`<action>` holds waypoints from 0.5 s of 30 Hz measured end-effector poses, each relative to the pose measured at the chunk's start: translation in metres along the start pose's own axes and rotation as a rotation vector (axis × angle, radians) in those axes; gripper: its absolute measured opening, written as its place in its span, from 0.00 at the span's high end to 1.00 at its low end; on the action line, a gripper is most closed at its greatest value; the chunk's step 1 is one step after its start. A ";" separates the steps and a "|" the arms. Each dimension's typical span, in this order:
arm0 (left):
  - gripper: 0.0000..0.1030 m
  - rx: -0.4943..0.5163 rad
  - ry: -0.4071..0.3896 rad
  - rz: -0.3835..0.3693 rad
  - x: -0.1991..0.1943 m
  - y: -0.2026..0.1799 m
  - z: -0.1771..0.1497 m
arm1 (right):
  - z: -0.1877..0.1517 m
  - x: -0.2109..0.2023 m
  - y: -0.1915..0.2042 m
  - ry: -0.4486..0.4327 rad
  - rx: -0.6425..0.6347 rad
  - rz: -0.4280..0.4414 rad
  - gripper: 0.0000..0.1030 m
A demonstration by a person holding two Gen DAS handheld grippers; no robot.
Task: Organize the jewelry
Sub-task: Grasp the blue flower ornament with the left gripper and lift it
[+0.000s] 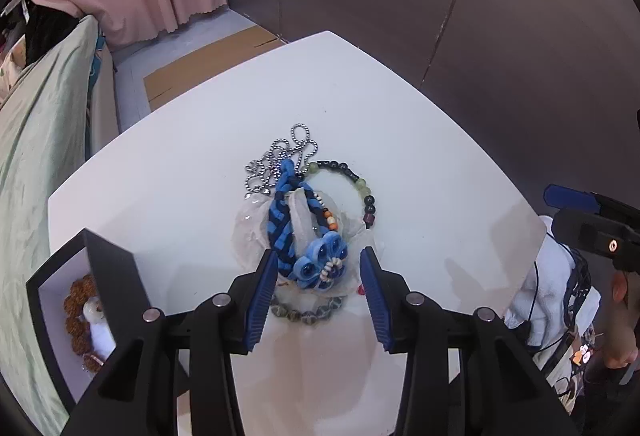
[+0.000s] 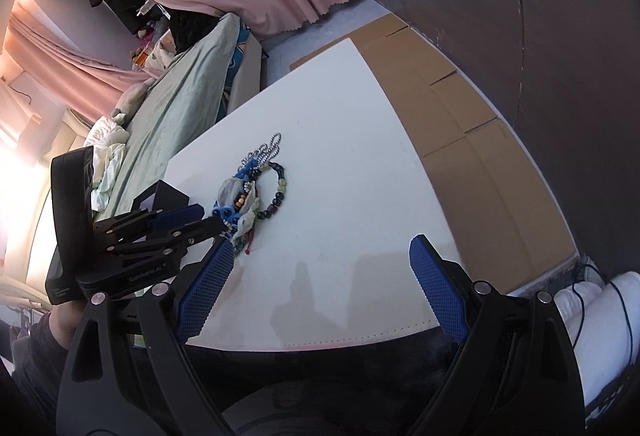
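Several limp, tangled strands make the jewelry pile (image 1: 308, 220) snag-prone, so the half-open left gripper (image 1: 319, 260), holding nothing, should pinch the blue woven bracelet's (image 1: 286, 220) flower cluster.

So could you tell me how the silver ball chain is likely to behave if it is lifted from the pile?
The silver ball chain lies in loose loops, so it will probably hang limp. It runs under the blue braided piece, so it may snag or drag that along.
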State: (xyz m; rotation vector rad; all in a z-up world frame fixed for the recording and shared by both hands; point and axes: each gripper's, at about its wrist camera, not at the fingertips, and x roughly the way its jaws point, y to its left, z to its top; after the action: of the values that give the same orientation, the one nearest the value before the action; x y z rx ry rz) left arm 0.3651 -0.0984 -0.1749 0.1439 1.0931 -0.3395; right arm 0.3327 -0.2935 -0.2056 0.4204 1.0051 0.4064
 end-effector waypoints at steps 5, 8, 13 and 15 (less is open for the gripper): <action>0.69 0.029 0.032 0.014 0.011 -0.005 0.000 | -0.006 0.005 0.003 0.018 -0.010 -0.007 0.13; 0.79 0.034 0.043 0.031 0.014 -0.006 0.001 | -0.008 0.009 0.008 0.029 -0.014 -0.003 0.13; 0.82 -0.003 -0.029 -0.016 -0.009 -0.003 0.002 | -0.006 0.019 0.023 0.043 -0.023 0.052 0.24; 0.82 -0.019 -0.049 -0.037 -0.019 -0.002 0.001 | -0.004 0.026 0.028 0.057 -0.010 0.087 0.28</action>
State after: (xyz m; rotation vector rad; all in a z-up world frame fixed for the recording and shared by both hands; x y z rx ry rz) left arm 0.3575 -0.0963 -0.1574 0.0978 1.0508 -0.3635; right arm 0.3376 -0.2563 -0.2116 0.4463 1.0426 0.5037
